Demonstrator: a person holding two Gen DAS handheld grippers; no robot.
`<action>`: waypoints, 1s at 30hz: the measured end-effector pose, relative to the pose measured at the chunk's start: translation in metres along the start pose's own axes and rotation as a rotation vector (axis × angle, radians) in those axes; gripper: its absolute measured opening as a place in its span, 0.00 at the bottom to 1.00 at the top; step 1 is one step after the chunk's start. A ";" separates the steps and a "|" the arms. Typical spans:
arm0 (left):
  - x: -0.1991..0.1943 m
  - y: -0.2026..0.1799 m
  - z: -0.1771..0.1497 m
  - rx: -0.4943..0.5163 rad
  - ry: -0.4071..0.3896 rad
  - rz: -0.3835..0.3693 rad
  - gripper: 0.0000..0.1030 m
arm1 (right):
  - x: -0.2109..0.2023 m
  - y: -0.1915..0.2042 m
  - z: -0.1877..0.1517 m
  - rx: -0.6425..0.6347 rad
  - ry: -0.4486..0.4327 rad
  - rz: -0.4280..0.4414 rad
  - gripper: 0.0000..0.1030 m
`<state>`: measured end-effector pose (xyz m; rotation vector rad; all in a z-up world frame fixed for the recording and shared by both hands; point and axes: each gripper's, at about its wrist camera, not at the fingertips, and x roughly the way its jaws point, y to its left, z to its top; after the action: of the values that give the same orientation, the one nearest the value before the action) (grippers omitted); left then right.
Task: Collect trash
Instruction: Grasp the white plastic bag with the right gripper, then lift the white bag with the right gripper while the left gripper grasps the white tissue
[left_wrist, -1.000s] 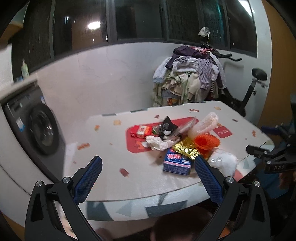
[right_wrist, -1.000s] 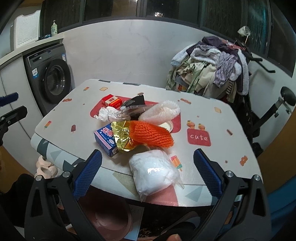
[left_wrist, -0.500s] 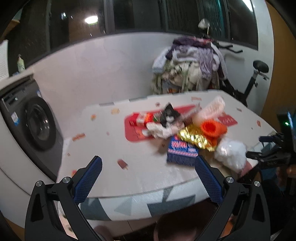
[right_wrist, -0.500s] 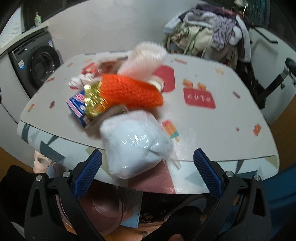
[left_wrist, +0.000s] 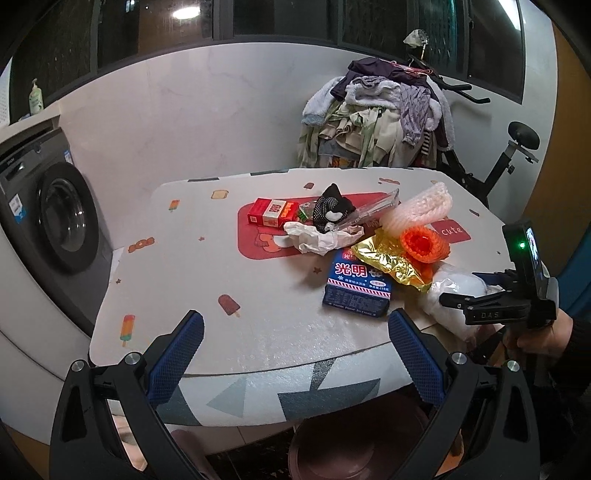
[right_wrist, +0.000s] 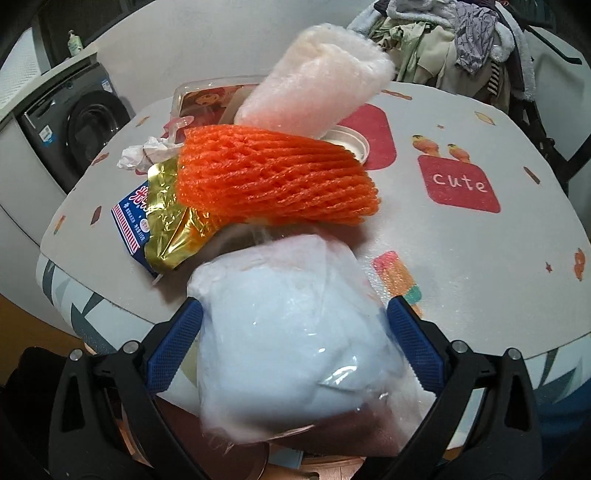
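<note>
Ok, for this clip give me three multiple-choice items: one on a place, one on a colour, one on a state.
1. Where is the white plastic bag?
A. at the table's near edge, between the right tongs
B. on the washing machine
C. under the red box

2. What colour is the foam net beside the gold wrapper?
A. green
B. orange
C. black

3. How are the left tongs?
A. shut on the blue carton
B. open, holding nothing
C. shut on a tissue

A: the bag sits between the blue pads.
B: the foam net is bright orange.
C is wrong; B: the pads stand wide apart.
</note>
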<state>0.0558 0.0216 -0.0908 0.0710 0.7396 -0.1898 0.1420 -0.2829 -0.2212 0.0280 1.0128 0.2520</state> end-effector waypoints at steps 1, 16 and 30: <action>0.001 0.000 0.000 -0.004 0.003 -0.003 0.95 | 0.000 0.000 0.000 -0.005 0.003 0.005 0.95; -0.004 0.000 -0.001 -0.037 -0.010 -0.050 0.95 | -0.065 -0.024 -0.028 0.030 -0.031 -0.045 0.76; 0.049 0.029 0.022 -0.271 0.087 -0.231 0.72 | -0.107 -0.022 -0.006 0.061 -0.218 -0.102 0.76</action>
<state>0.1115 0.0398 -0.1082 -0.2663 0.8537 -0.3062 0.0871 -0.3282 -0.1380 0.0578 0.8021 0.1220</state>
